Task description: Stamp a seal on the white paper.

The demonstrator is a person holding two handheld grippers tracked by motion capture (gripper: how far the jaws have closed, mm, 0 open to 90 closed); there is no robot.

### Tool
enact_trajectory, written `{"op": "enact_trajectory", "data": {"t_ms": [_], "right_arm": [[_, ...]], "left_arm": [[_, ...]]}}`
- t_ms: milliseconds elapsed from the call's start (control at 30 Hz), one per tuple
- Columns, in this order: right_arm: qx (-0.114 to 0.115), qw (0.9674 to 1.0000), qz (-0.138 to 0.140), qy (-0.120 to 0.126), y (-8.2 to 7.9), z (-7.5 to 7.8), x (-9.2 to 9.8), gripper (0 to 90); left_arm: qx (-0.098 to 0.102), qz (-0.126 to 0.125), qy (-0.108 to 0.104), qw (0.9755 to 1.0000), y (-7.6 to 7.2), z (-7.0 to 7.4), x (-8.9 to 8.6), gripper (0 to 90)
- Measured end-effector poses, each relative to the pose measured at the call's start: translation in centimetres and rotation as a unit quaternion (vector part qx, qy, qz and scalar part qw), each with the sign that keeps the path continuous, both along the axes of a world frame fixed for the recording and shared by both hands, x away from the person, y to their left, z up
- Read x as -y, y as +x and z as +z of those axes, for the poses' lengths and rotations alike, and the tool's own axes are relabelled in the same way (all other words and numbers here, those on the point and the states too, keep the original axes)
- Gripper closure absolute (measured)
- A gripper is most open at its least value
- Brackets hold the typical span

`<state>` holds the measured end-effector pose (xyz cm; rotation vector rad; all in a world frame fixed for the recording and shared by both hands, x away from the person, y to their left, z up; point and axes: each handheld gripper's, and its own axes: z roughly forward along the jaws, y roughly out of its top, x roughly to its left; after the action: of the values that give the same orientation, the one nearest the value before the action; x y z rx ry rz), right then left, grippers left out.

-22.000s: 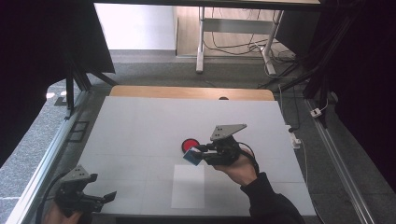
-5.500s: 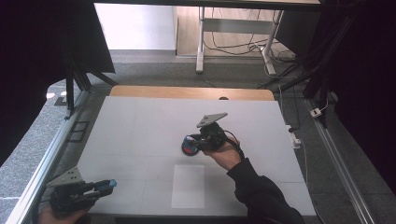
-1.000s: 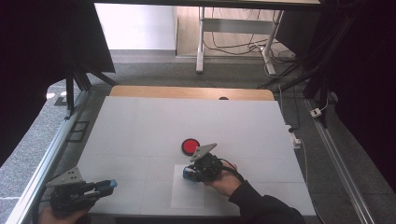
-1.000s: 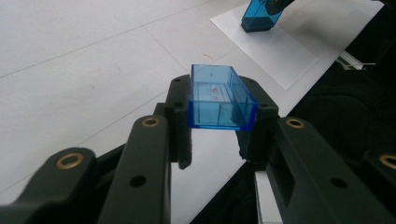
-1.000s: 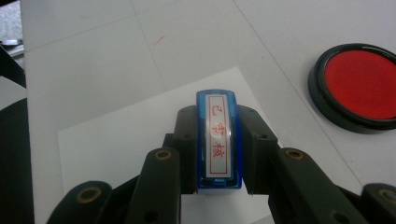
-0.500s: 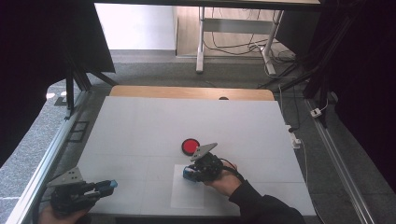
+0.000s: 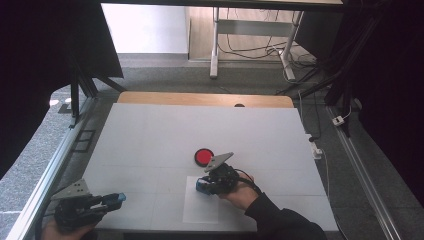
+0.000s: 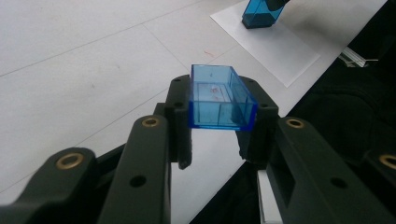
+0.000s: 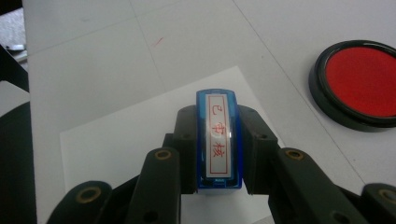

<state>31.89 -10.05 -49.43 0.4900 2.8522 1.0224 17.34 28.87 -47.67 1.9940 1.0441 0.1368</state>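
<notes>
My right gripper (image 7: pixel 205 185) is shut on a blue stamp (image 9: pixel 219 140) with a white label of red characters on top. It holds the stamp down on the top edge of a white paper sheet (image 7: pixel 201 210) near the table's front. In the left gripper view the stamp (image 8: pixel 260 11) stands on that sheet (image 8: pixel 280 46). A round red ink pad (image 7: pixel 203 157) in a black case lies just behind the right gripper, and it also lies at the right in the right gripper view (image 9: pixel 359 81). My left gripper (image 7: pixel 116 199), at the front left corner, is shut on the clear blue stamp cap (image 8: pixel 219 95).
The white table top (image 7: pixel 150 135) spreads out behind and to the left, with a wooden strip (image 7: pixel 200 99) along its far edge. Metal rails (image 7: pixel 45 185) run down both sides. Cables lie on the floor to the right.
</notes>
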Motion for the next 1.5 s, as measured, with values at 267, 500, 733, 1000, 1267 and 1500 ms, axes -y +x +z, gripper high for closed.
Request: {"op": "enact_trajectory", "data": {"t_ms": [267, 500, 733, 1000, 1267, 1500], "right_arm": [[0.046, 0.9985, 0.005, -0.030, -1.3, 0.2, -0.8, 71.4], [0.056, 0.9977, 0.006, -0.037, -1.6, 0.2, -1.0, 71.3], [0.025, 0.9996, -0.001, -0.015, -0.8, 0.1, -0.4, 71.3], [0.007, 0.9999, 0.004, -0.007, -0.2, 0.1, -0.2, 71.0], [-0.005, 0.9999, -0.008, 0.012, -0.1, 0.4, 0.0, 70.9], [-0.001, 0.9996, -0.005, 0.029, -0.2, 1.4, 0.3, 70.9]], "left_arm": [[0.001, -0.001, 0.003, 1.0000, 0.0, 0.0, 0.1, 68.3], [0.000, 0.000, 0.005, 1.0000, 0.0, 0.0, 0.1, 68.3], [-0.001, -0.001, 0.005, 1.0000, 0.0, 0.0, 0.1, 68.3], [-0.001, 0.000, 0.005, 1.0000, 0.0, 0.0, 0.1, 68.3], [0.000, -0.001, 0.005, 1.0000, 0.0, 0.0, 0.1, 68.3], [-0.003, 0.000, 0.005, 1.0000, 0.1, 0.0, 0.1, 68.3]]}}
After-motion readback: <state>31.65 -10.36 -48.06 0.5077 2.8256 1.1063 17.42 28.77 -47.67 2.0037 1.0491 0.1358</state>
